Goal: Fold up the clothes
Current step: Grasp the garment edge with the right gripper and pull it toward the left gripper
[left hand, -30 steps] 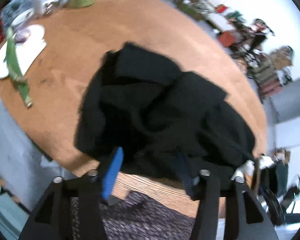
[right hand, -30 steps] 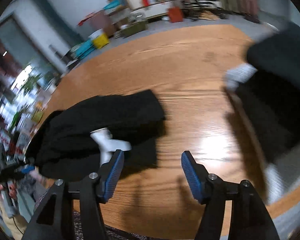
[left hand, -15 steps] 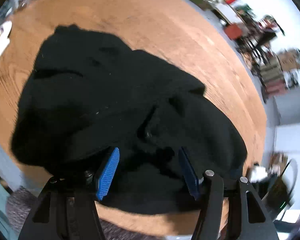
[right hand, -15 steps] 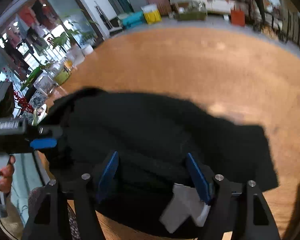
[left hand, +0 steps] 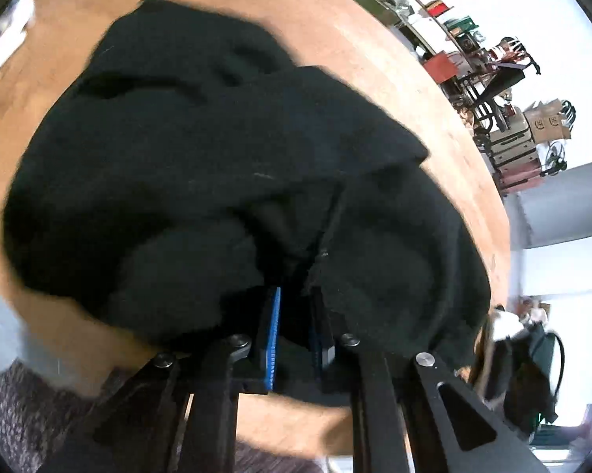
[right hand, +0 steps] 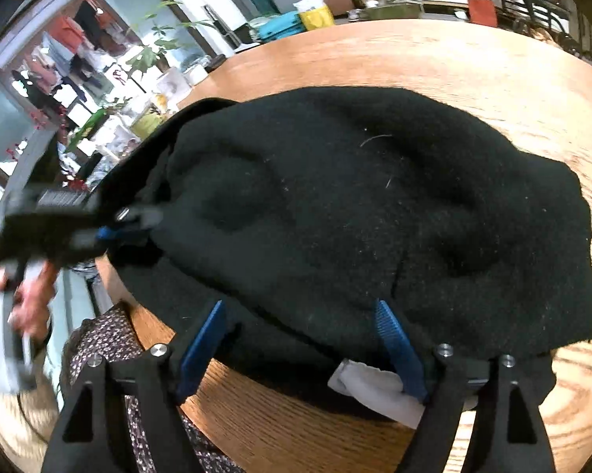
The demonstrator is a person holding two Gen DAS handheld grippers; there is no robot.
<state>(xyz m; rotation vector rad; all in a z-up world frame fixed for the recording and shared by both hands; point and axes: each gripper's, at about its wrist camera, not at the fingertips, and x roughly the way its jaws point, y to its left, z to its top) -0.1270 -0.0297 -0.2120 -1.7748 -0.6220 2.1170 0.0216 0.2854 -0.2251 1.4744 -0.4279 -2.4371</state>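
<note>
The left claw [left hand: 294,329] is clenching the black garment [left hand: 225,165]'s six-o'clock edge; the right claw [right hand: 303,341], widening, is straddling unclamped cloth and needs closing next.

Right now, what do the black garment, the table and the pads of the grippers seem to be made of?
Black garment: soft knit or fleece, matte; a fuzzy surface with lint specks and soft dents.
Table: wood or wood veneer, smooth, slightly glossy; clear grain lines and rings.
Pads: probably blue rubber or plastic; fine ribs along the face, on black hard fingers. I cannot tell which one.
</note>
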